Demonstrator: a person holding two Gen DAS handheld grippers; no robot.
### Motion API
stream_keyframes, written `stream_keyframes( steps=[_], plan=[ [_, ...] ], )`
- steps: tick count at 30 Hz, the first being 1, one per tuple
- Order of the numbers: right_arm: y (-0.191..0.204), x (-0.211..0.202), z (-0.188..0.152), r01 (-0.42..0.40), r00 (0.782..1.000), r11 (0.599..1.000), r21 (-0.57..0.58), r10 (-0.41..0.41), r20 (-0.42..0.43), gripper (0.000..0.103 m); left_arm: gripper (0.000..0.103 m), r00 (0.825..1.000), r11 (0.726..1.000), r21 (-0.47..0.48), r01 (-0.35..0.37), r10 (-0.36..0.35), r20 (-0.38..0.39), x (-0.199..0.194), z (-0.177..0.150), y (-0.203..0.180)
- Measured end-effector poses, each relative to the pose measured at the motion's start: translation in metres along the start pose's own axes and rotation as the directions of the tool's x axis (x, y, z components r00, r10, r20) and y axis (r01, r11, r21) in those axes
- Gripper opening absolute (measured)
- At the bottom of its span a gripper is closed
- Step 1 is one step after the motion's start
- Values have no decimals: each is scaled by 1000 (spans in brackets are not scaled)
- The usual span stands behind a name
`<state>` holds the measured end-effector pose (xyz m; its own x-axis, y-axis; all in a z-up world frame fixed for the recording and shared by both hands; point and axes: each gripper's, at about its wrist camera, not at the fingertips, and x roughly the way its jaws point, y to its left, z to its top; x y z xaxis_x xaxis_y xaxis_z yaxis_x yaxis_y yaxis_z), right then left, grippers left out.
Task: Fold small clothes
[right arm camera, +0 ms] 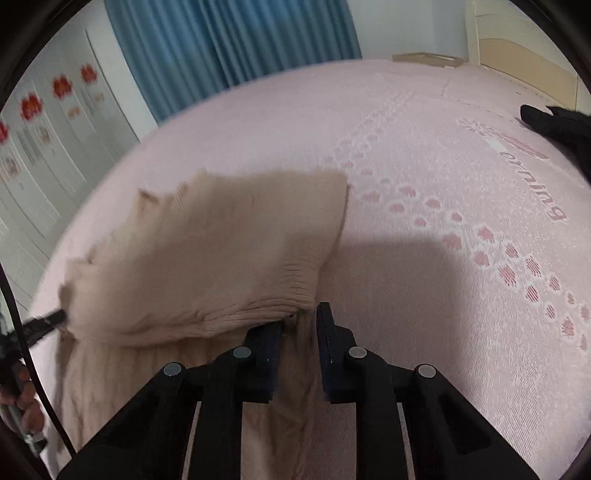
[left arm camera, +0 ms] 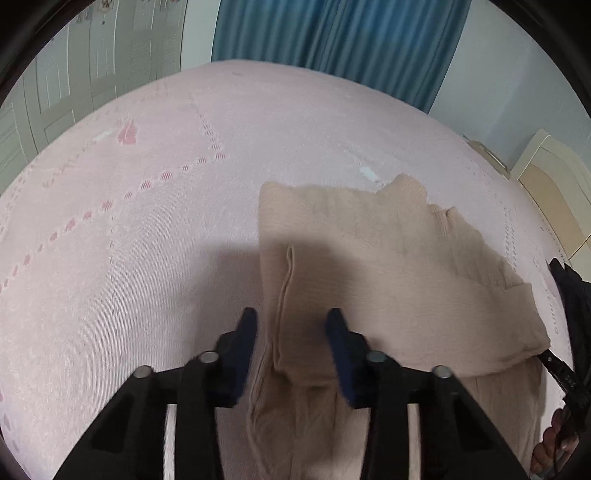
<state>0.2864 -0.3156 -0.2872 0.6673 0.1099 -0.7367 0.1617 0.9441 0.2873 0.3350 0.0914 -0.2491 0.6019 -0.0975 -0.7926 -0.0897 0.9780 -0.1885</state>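
Note:
A beige knit garment (left arm camera: 369,258) lies on the pink bed cover (left arm camera: 147,258), its upper layer folded over the lower one. In the left wrist view my left gripper (left arm camera: 293,328) is pinched on the near left corner of that upper layer, with cloth filling the gap between the blue pads. My right gripper (right arm camera: 301,321) grips the near right corner of the garment (right arm camera: 221,251), where ribbed fabric sits between its black fingers. Each view catches the other gripper's tip at the opposite corner: the right gripper (left arm camera: 554,363) and the left gripper (right arm camera: 44,323).
Pink paw-print patterning and lettering (right arm camera: 532,184) cover the bed. A black item (right arm camera: 554,125) lies at the far right. Blue curtains (left arm camera: 332,33) and white wardrobe doors (left arm camera: 92,66) stand behind the bed, and a cream headboard (left arm camera: 554,177) is at the right. A person's hand (right arm camera: 22,398) holds the left gripper.

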Motion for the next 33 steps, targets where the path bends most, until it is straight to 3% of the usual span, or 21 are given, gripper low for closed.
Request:
stream_keyframes(
  steps=[3, 7, 10, 14, 21, 24, 28, 33],
  plan=[
    [-5, 6, -4, 12, 999, 1000, 26, -10, -47, 18, 35, 1000, 1000, 13, 10, -10, -9, 6, 2, -5],
    [10, -15, -8, 54, 998, 994, -92, -55, -12, 23, 35, 1000, 999, 30, 27, -27, 5, 8, 5, -5],
    [9, -33, -7, 21, 1000, 995, -101, -19, 23, 38, 32, 998, 998, 39, 52, -53, 27, 6, 6, -2],
    [14, -32, 5, -13, 999, 996, -86, 17, 42, 49, 18, 997, 996, 55, 69, -70, 25, 13, 9, -2],
    [27, 7, 17, 17, 999, 998, -57, -18, -29, 50, 13, 988, 989, 127, 70, -86, 126, -9, 19, -14],
    [26, 18, 20, 47, 998, 998, -38, -48, -42, 50, 6, 989, 990, 132, 46, -64, 131, -5, 22, -12],
    [19, 24, 21, 39, 998, 999, -6, -40, -55, 50, 6, 982, 990, 78, 115, -126, 144, -10, 31, -3],
    [21, 27, 19, 56, 997, 998, -27, -57, -55, 50, 6, 985, 990, 95, 103, -115, 132, -4, 30, -4]
  ],
)
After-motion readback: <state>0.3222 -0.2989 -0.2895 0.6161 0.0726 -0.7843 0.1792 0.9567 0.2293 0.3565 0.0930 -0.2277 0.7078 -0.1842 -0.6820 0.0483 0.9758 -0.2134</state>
